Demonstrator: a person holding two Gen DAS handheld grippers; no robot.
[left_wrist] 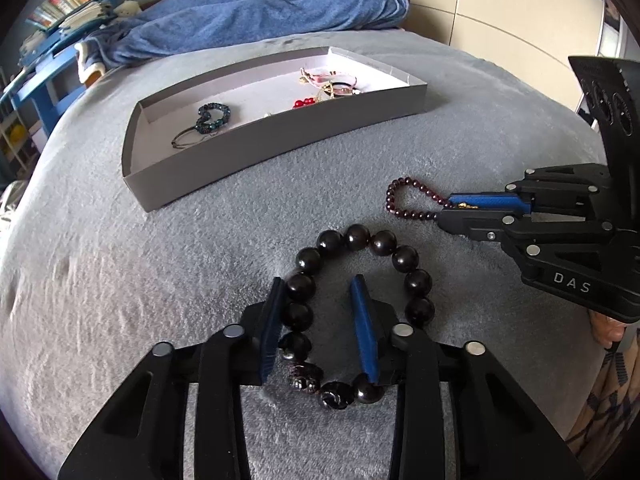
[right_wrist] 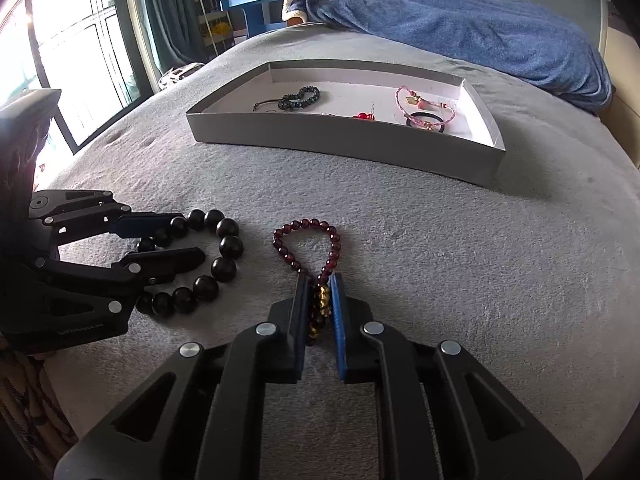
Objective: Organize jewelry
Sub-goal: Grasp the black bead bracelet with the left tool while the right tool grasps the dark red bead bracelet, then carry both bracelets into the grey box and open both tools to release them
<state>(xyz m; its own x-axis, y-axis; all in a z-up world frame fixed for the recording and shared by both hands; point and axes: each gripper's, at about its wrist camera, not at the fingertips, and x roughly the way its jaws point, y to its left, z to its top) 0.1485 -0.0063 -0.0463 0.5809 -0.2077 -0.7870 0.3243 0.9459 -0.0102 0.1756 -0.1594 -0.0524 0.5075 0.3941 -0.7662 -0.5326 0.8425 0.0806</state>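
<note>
1. Grey fleece blanket [left_wrist: 120, 280] spread over a bed; all the work sits on it.
2. Shallow grey tray [left_wrist: 280, 136], white inside, lies toward the far side of the blanket, well apart from both grippers.
3. In the tray: a dark teal beaded bracelet [left_wrist: 214, 118] with a thin cord loop beside it at one end; red beads [left_wrist: 304, 102] near the middle of the front wall; a pink cord bracelet [right_wrist: 424, 100] and a black hair tie [right_wrist: 426, 120] at the other end, tangled close together.
4. Left gripper [left_wrist: 320, 320], low over the blanket, straddles one side of the black bead bracelet [left_wrist: 384, 242]. One blue-padded finger is outside the ring, the other inside it. The outer pad lies against the beads; the inner pad shows a slim gap in the left wrist view, so I cannot tell whether the grasp is firm.
5. The bracelet lies flat on the blanket as a full ring, large glossy beads, a few carved ones nearest the gripper.
6. Right gripper [right_wrist: 320, 292] is clenched on the dark red bead bracelet [right_wrist: 308, 226], fingers pinching the end with its gold charm [right_wrist: 320, 304]. The remaining loop lies forward on the blanket, narrow and teardrop-shaped.
7. The two bracelets lie near each other, not touching.
8. Rumpled blue blanket [left_wrist: 260, 12] behind the tray; blue shelving with books [left_wrist: 60, 12] beyond the bed.
</note>
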